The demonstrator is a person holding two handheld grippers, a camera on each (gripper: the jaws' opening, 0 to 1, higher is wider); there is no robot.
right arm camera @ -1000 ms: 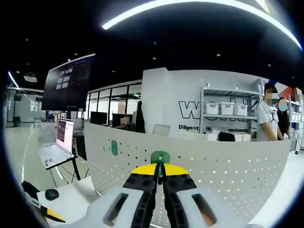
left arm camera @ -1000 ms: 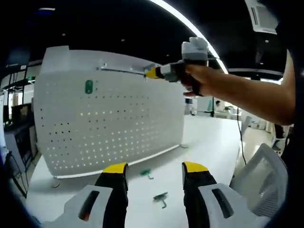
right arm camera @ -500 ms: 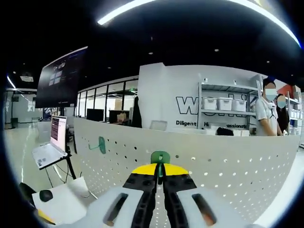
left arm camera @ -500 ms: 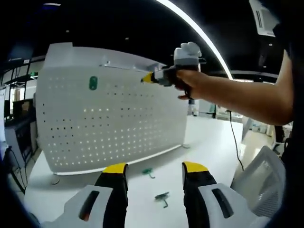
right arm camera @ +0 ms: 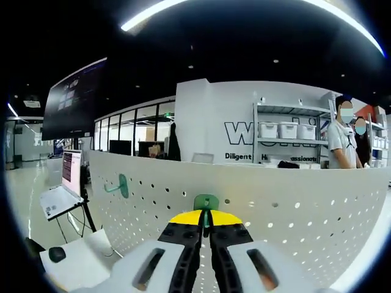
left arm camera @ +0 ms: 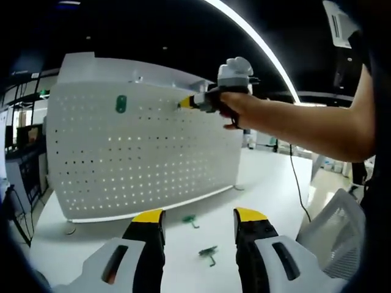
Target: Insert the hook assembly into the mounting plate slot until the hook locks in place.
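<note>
A white perforated mounting plate (left arm camera: 146, 152) stands upright on the table, with one green hook (left arm camera: 120, 104) fixed near its top left. A person's hand holds my right gripper (left arm camera: 185, 102) against the plate's upper edge. In the right gripper view, the right gripper (right arm camera: 206, 220) is shut on a green hook assembly (right arm camera: 206, 202), close in front of the plate (right arm camera: 281, 204); the fixed hook (right arm camera: 121, 185) sticks out to the left. My left gripper (left arm camera: 198, 215) hangs open over the table with nothing between its fingers.
Two loose green hooks (left arm camera: 189, 220) (left arm camera: 208, 253) lie on the white table (left arm camera: 269, 183) just beyond my left gripper. A chair (left arm camera: 339, 213) stands at the right. Beyond the plate are a laptop (right arm camera: 61, 186) on a stand, shelves (right arm camera: 287, 137) and two people (right arm camera: 345, 134).
The right gripper has moved left along the plate's top and closer to it. In the right gripper view the plate has grown nearer. The left gripper stays still and open.
</note>
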